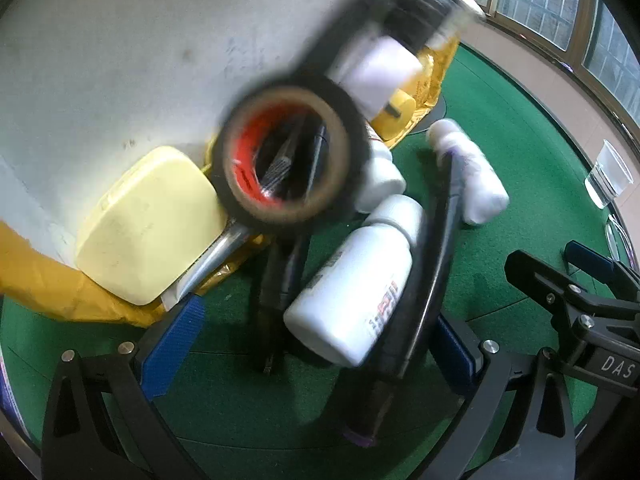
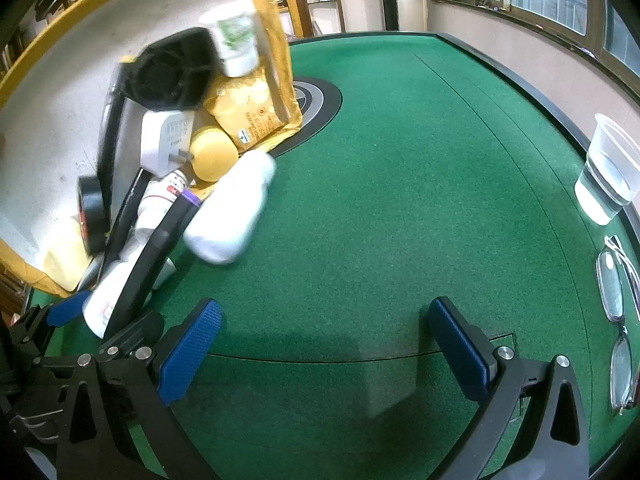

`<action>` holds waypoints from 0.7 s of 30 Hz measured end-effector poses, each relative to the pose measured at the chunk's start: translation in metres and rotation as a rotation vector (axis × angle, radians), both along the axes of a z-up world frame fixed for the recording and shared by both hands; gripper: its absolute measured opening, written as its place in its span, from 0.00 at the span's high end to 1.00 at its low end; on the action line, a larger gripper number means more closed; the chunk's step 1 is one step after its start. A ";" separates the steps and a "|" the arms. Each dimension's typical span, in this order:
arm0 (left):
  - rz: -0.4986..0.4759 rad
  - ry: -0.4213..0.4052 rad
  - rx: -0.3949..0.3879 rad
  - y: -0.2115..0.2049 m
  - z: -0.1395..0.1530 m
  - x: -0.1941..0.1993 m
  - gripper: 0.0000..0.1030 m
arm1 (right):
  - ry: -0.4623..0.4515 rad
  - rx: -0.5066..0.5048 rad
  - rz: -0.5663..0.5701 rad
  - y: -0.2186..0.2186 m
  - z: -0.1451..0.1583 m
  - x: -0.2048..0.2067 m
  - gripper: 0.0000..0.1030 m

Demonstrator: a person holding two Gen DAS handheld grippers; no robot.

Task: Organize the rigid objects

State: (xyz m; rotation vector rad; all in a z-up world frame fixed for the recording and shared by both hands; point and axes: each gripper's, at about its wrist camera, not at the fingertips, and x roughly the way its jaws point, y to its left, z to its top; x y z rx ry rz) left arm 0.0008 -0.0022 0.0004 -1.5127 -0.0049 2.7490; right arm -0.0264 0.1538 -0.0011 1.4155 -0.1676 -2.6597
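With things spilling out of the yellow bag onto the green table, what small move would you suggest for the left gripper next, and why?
Probably ease the left gripper down around the large white bottle. Its jaws stand open and empty, and the bottle lies on its side on the green table just ahead, between them. The blurred tape roll suggests the pile may need a moment to settle first.
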 end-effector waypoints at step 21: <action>0.000 0.000 0.000 -0.015 -0.003 -0.007 0.00 | 0.001 0.000 -0.001 -0.003 0.001 0.006 0.01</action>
